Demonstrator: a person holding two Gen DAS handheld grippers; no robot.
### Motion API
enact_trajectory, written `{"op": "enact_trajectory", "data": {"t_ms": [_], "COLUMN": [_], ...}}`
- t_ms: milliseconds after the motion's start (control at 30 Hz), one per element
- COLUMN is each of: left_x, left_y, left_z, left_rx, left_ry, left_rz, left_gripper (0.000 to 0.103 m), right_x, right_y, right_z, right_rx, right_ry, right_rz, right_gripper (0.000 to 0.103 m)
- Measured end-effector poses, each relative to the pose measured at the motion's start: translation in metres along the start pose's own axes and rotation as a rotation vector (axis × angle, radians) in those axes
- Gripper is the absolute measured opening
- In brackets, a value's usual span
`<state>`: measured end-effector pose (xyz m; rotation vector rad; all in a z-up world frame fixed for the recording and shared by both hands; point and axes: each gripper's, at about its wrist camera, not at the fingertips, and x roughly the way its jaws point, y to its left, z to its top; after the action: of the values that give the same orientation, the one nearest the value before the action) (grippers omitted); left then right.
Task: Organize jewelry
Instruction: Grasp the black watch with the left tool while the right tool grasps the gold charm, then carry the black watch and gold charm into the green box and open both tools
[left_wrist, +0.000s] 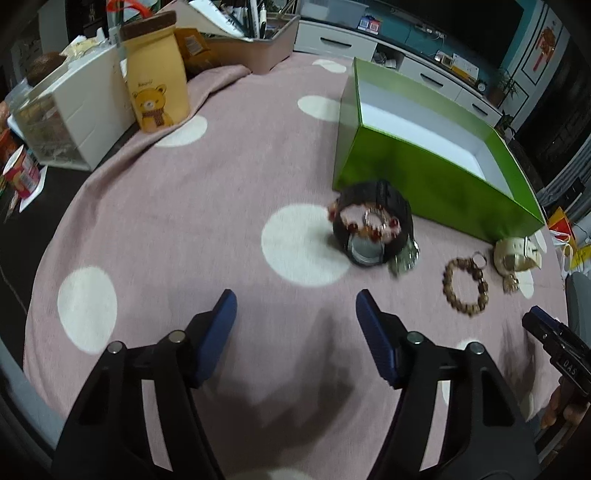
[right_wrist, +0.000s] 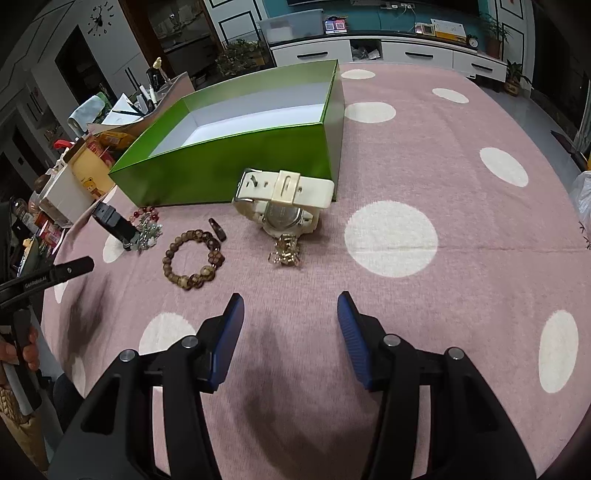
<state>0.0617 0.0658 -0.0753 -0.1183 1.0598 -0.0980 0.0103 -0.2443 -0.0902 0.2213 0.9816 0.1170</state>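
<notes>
An open green box (left_wrist: 424, 177) (right_wrist: 236, 162) with a white inside stands on the pink dotted cloth. In front of it lie a black watch (left_wrist: 373, 229) (right_wrist: 114, 223) with a red bead bracelet (left_wrist: 365, 221) (right_wrist: 146, 214) on it, a brown bead bracelet (left_wrist: 466, 291) (right_wrist: 194, 258), a cream watch (left_wrist: 517, 254) (right_wrist: 284, 206) and a small gold piece (right_wrist: 285, 251). My left gripper (left_wrist: 295, 306) is open and empty, short of the black watch. My right gripper (right_wrist: 290, 306) is open and empty, short of the gold piece and cream watch.
A yellow bear bag (left_wrist: 157, 74), a white drawer unit (left_wrist: 70, 114) and a pen holder (left_wrist: 258, 40) stand at the cloth's far left edge. The right gripper's tip (left_wrist: 546, 325) shows in the left view; the left gripper's arm (right_wrist: 44, 277) shows in the right view.
</notes>
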Motion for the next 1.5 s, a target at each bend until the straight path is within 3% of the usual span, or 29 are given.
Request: {"op": "enact_trajectory", "data": {"t_ms": [433,533,600,800,867,967,1233,1500], "left_x": [0.029,0.035,0.039,0.046,0.048,0.047,0.029,-0.008], "left_y": [-0.018,-0.017,-0.017,-0.016,-0.014,-0.010,0.000,0.008], "left_z": [0.033,0.038,0.040,0.044,0.046,0.049,0.042,0.026], "left_rx": [0.063,0.057,0.052,0.045,0.038,0.026,0.016,0.028], "left_ry": [-0.049,-0.056,-0.059,-0.053,-0.047,-0.053,-0.024,-0.056], "left_rz": [-0.009,-0.007,-0.007,-0.047,-0.064,-0.083,-0.099,-0.100], "left_gripper": [0.059,0.050,0.037,0.016,0.011,0.006,0.003,0.003], "right_x": [0.025,0.031,0.033,0.036,0.037,0.037,0.022,-0.002], "right_y": [0.008,0.007,0.009,0.011,0.011,0.012,0.010,0.009], "right_z": [0.016,0.020,0.022,0.025,0.025,0.024,0.018,0.004], "right_rx": [-0.017,-0.010,-0.021,-0.036,-0.043,-0.049,-0.032,-0.022], "right_ry": [0.000,0.002,-0.002,-0.016,-0.016,-0.016,-0.022,-0.047], "right_rz": [-0.060,-0.063,-0.074,-0.080,-0.080,-0.076,-0.032,0.006], "right_gripper": [0.050,0.048,0.047,0.034,0.025,0.023,0.023,0.023]}}
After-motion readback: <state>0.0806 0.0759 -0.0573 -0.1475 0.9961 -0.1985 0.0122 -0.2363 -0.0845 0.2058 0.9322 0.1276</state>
